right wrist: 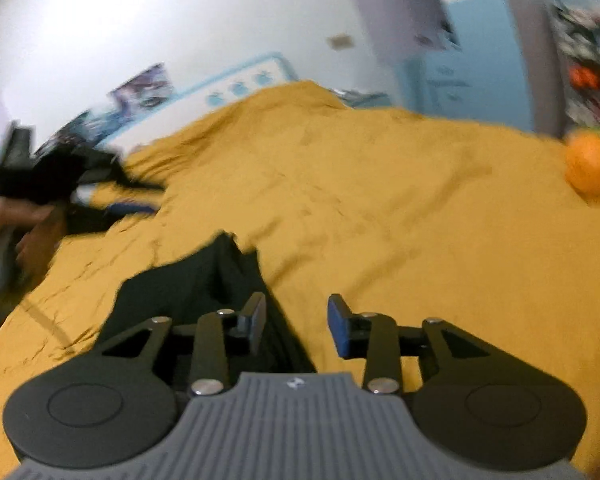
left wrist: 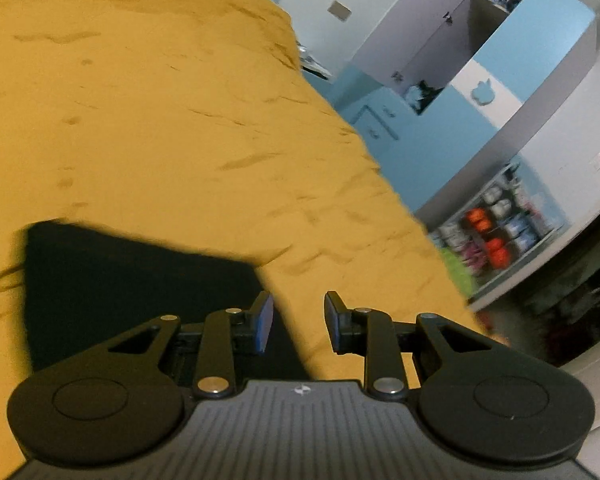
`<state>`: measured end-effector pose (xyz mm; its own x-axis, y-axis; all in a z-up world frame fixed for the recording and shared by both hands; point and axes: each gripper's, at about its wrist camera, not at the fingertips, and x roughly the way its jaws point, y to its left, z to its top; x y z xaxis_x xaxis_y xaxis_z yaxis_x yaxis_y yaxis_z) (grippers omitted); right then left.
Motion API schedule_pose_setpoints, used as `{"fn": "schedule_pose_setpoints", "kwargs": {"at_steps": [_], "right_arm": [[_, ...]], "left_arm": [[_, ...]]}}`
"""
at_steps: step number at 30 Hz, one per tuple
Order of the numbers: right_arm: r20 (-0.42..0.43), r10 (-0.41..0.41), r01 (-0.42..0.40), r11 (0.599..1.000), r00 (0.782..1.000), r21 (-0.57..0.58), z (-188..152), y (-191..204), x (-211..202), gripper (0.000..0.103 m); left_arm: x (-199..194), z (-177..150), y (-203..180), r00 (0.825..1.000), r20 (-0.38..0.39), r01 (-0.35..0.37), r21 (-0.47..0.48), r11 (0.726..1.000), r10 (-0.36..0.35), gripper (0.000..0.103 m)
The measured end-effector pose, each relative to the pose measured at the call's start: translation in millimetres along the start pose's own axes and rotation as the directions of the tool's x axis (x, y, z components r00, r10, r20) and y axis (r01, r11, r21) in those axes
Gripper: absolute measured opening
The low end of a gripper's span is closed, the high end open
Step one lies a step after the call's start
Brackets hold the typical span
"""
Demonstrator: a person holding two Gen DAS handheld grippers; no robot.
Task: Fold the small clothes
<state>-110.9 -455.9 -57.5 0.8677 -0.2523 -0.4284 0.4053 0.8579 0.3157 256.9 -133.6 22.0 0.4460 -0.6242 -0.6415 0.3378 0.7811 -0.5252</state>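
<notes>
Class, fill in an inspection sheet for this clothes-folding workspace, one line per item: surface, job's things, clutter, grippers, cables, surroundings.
Surface: mustard-yellow bedcover, wrinkled, covering the bed.
Job's things: dark garment lying on the cover, below both grippers; its fold state is unclear through blur.
Clutter: orange ball resting on the cover at the far right edge.
Grippers: left gripper with jaws apart, nothing between them; right gripper likewise open and empty. In the right wrist view the left gripper also shows as a blurred dark shape, held in a hand.
Cables: nothing seen.
Surroundings: blue and white wardrobe, shelf of small colourful items, white wall.
</notes>
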Motion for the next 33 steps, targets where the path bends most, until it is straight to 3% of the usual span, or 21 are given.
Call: {"fn": "schedule_pose_setpoints", "kwargs": {"at_steps": [4,6,9,13,18,19,20,23,26,30,31,33], "right_arm": [[0.015,0.140,-0.137,0.982,0.990,-0.128,32.1,3.1,48.9,0.038],[-0.054,0.206,-0.212,0.965,0.977,-0.151,48.6,9.1,88.9,0.043],[-0.161,0.273,-0.290,0.952,0.949,-0.095,62.2,15.8,148.4,0.044],[-0.265,0.275,-0.285,0.958,0.924,-0.001,67.0,19.9,212.0,0.046],[-0.322,0.228,-0.231,0.972,0.919,0.030,61.0,25.2,257.0,0.046],[-0.322,0.231,-0.235,0.972,0.918,0.025,60.3,25.0,260.4,0.042],[-0.320,0.230,-0.237,0.971,0.919,0.020,59.9,23.5,260.5,0.017],[-0.292,0.268,-0.252,0.963,0.918,0.092,63.0,15.3,252.3,0.010],[-0.274,0.216,-0.214,0.976,0.937,0.038,64.1,15.8,250.2,0.009],[-0.332,0.188,-0.161,0.981,0.924,0.106,45.9,-1.3,272.9,0.010],[-0.330,0.204,-0.168,0.977,0.922,0.133,45.2,-5.2,273.2,0.014],[-0.321,0.208,-0.162,0.973,0.924,0.165,49.1,-9.5,264.4,0.032]], "left_arm": [[-61.9,-58.1,-4.1,0.994,-0.019,-0.102,0.067,0.993,0.103,0.037],[-83.6,-92.3,-1.4,0.992,-0.023,-0.120,0.049,0.992,0.121,0.044],[-102.9,-134.9,17.0,0.989,-0.014,-0.146,-0.047,0.988,0.145,0.046],[-107.5,-172.0,54.6,0.993,-0.022,-0.116,-0.264,0.958,0.115,0.045],[-101.2,-188.7,96.2,0.998,-0.018,-0.055,-0.443,0.895,0.052,0.046],[-98.7,-192.5,100.9,1.000,-0.017,-0.025,-0.475,0.880,0.019,0.046],[-94.6,-193.9,106.3,0.999,-0.019,0.012,-0.506,0.863,-0.025,0.046],[-90.1,-206.0,116.0,0.994,0.006,0.095,-0.576,0.812,-0.112,0.046],[-87.3,-207.5,121.2,0.990,0.021,0.127,-0.578,0.806,-0.141,0.046],[-75.8,-209.2,132.2,0.986,0.013,0.143,-0.580,0.802,-0.166,0.051],[-74.4,-210.5,133.5,0.983,0.009,0.152,-0.584,0.797,-0.181,0.051],[-68.9,-210.3,135.5,0.981,-0.006,0.156,-0.581,0.799,-0.196,0.051]]}}
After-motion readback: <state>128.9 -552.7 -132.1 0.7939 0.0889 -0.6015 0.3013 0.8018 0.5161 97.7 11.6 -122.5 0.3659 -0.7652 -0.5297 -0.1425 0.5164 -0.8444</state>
